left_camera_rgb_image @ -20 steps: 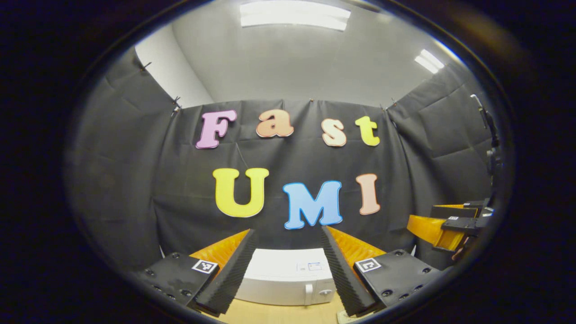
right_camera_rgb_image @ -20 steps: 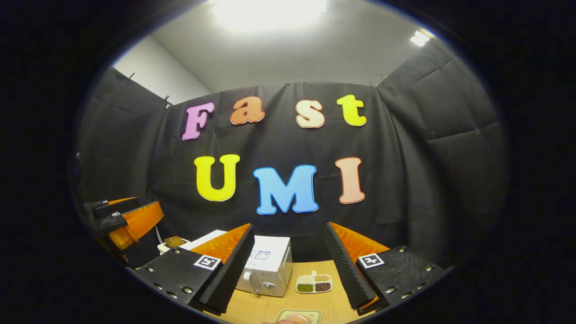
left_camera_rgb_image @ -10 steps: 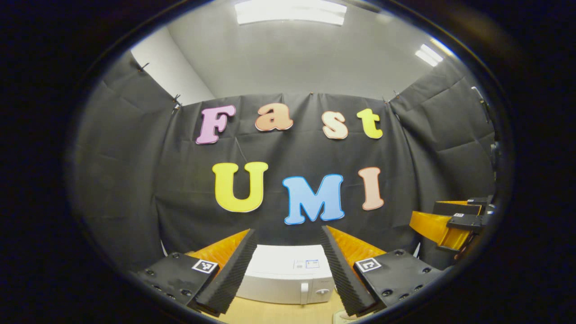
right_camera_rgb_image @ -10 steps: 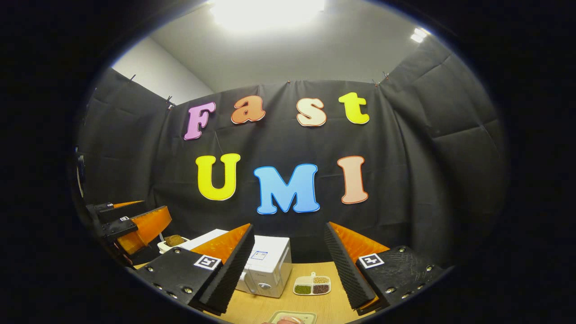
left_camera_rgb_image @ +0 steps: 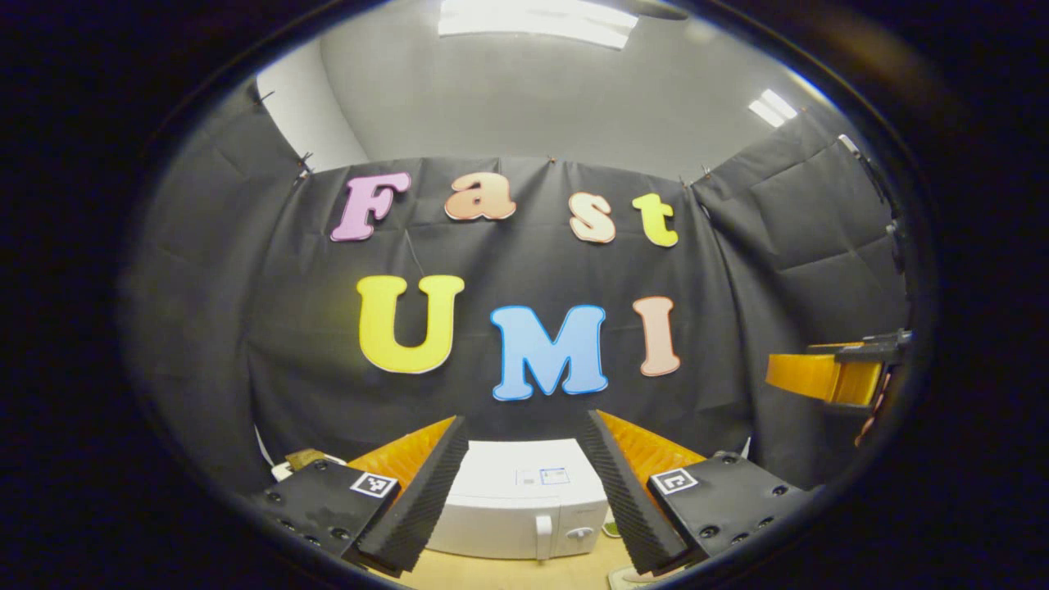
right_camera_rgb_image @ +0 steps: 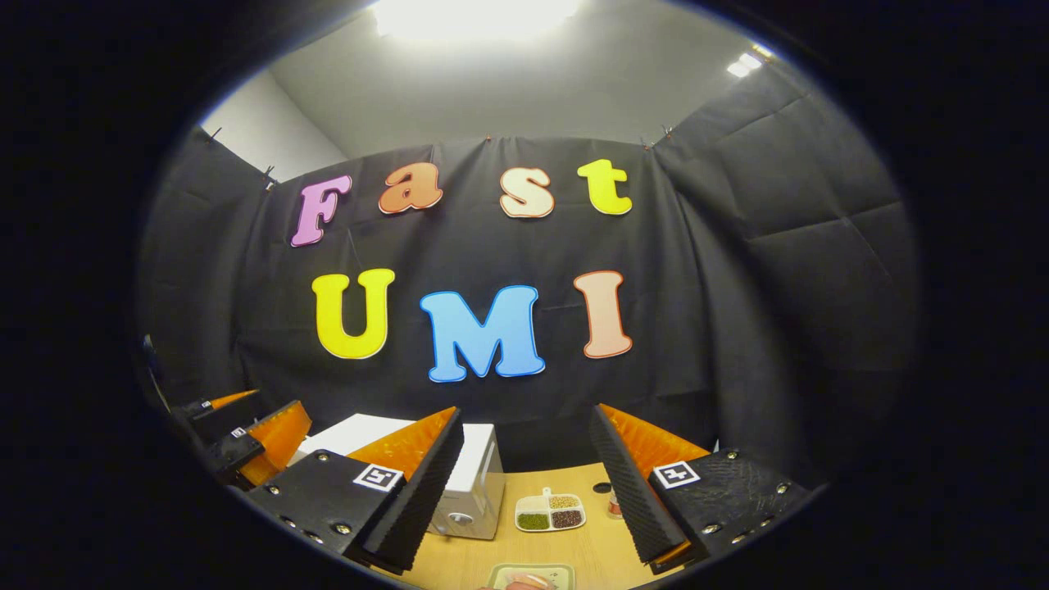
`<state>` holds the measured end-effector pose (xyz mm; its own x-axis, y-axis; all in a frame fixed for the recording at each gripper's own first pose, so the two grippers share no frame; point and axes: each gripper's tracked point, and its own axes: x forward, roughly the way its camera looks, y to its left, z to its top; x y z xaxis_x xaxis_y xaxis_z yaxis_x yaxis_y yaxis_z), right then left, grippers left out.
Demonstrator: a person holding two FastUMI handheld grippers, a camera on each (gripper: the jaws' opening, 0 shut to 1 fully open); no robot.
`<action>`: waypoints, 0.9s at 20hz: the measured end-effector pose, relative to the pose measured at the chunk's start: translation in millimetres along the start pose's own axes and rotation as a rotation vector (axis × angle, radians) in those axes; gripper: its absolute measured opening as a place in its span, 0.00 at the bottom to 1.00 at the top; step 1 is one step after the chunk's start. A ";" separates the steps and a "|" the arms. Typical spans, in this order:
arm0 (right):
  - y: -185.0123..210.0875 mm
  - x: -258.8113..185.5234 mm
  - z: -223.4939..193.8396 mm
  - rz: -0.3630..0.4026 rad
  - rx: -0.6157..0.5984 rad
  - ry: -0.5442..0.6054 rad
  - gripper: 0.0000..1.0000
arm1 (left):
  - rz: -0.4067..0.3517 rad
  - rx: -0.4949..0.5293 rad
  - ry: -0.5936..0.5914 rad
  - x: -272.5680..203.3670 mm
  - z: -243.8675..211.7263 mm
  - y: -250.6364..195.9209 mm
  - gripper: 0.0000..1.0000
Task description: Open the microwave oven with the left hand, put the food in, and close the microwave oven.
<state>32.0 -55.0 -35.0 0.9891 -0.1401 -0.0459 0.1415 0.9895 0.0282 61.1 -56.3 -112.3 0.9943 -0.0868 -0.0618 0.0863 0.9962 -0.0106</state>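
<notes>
Since a second ago the left gripper (left_camera_rgb_image: 524, 500) has swung left; both grippers stay spread, empty. The white box-shaped microwave oven (left_camera_rgb_image: 524, 504) sits door shut. Right of it, a divided white dish (right_camera_rgb_image: 549, 512) holds green, yellow, brown grains; nearer, a pale tray (right_camera_rgb_image: 531, 576) carries pinkish food.

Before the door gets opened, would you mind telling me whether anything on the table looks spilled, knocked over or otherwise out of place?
Nothing stands out. The microwave sits square on the table with its door shut, and the divided dish lies flat with its contents in their compartments. The left gripper and the right gripper are both open and empty.
</notes>
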 end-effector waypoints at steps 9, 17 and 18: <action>-13.1 -12.6 0.6 -0.089 -0.032 0.002 0.95 | -0.068 0.014 0.200 38.1 -164.9 -10.2 0.96; -31.8 -28.0 -15.5 -0.170 -0.116 0.061 0.95 | -0.103 0.093 0.304 74.4 -251.8 -17.6 0.97; -32.4 -27.2 -17.5 -0.174 -0.115 0.071 0.95 | -0.098 0.088 0.312 78.7 -255.7 -17.8 0.96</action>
<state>-0.3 -82.6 -52.2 0.9441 -0.3104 -0.1110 0.3002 0.9486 -0.0999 121.9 -82.2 -372.2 0.9152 -0.1661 -0.3671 0.1993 0.9785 0.0540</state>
